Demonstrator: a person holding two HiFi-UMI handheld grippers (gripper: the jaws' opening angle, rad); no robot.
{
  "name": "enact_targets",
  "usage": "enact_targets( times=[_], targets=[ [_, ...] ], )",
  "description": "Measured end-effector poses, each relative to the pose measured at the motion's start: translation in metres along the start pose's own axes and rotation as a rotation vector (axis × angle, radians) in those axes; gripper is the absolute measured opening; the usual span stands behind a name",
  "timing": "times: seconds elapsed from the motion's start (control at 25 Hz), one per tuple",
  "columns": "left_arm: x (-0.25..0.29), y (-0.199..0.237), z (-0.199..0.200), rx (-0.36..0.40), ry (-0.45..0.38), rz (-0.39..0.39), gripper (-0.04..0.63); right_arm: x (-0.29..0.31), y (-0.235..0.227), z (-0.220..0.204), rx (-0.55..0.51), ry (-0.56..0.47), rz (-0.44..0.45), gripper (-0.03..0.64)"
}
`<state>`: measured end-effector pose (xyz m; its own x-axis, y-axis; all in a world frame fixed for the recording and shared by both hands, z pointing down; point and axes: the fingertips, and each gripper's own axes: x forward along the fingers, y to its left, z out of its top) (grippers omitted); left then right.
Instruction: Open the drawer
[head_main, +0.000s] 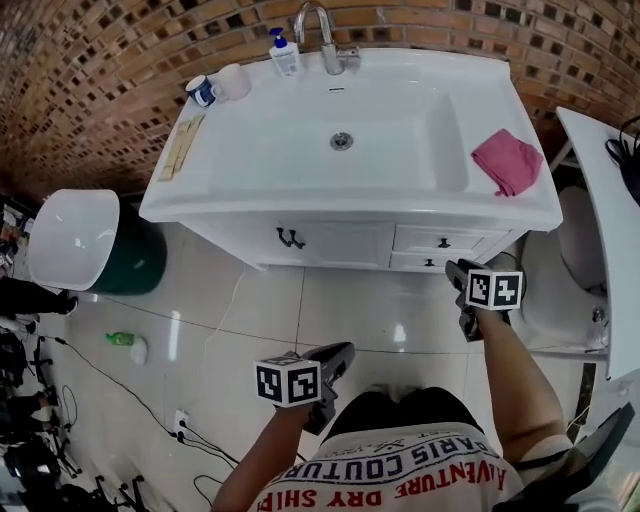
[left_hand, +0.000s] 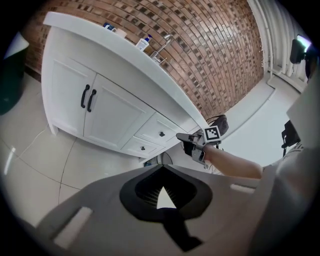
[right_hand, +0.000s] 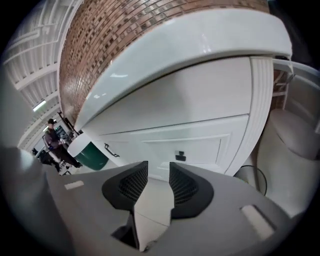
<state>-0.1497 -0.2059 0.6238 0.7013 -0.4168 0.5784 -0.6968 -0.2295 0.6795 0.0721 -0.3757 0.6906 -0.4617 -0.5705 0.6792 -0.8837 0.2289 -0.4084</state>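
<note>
In the head view the two drawers (head_main: 440, 240) sit closed under the right part of the white vanity (head_main: 200, 205). A pink cloth (head_main: 507, 160) lies on its top, and neither gripper view shows this cloth. The right gripper (head_main: 455, 268) is near the drawers. Its own view shows the jaws apart with nothing between them, and one drawer knob (right_hand: 181, 156) just ahead. The left gripper (head_main: 340, 355) is well apart from the vanity, and its own view shows the jaws closed together and empty.
</note>
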Motion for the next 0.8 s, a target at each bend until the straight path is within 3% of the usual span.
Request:
enact_targets(
  times=[0.24, 0.56, 0.8],
  targets=[
    [0.013, 0.036, -0.014, 0.007, -0.045, 0.053, -0.006, 0.071, -0.059, -0.01, 0.043, -0.037, -0.093, 0.14],
    [0.03, 0.076, -0.034, -0.045, -0.046, 0.064, -0.006, 0.112, -0.062, -0.008, -0.103, -0.073, -0.132, 0.147],
    [0.037, 0.079, -0.03, -0.03, -0.032, 0.061, -0.006, 0.118, -0.065, -0.006, -0.109, -0.083, -0.132, 0.129]
  ],
)
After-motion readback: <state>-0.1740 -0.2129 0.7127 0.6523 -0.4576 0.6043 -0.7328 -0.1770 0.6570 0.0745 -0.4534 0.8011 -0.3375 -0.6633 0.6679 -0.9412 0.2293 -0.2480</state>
